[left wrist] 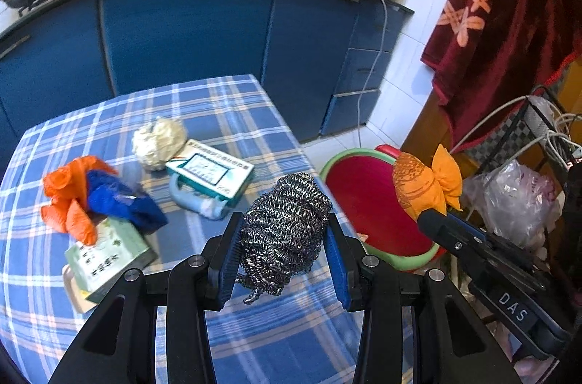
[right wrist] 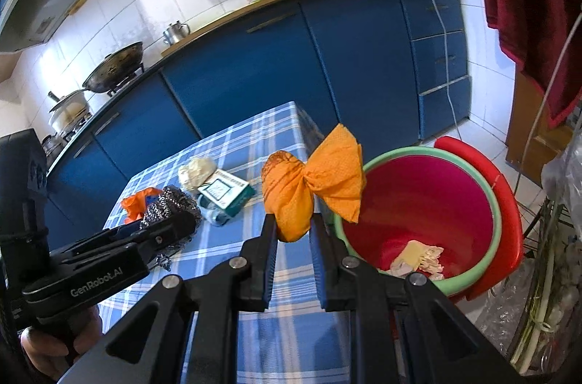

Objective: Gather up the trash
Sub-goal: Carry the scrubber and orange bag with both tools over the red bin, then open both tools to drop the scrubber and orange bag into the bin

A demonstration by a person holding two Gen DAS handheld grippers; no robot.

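The left gripper [left wrist: 282, 238] squeezes a metal scrubber [left wrist: 287, 227] between its two pads, over the table's [left wrist: 254, 340] near edge. The right gripper [right wrist: 293, 238] pinches an orange wrapper [right wrist: 309, 191] by its fat end, up in the air. The red bin [right wrist: 498, 202] sits just ahead and to the right of that gripper, low on the floor, with some scraps inside. The wrapper is light, so it could float and miss the bin. The scrubber has loose threads that could catch on a pad.
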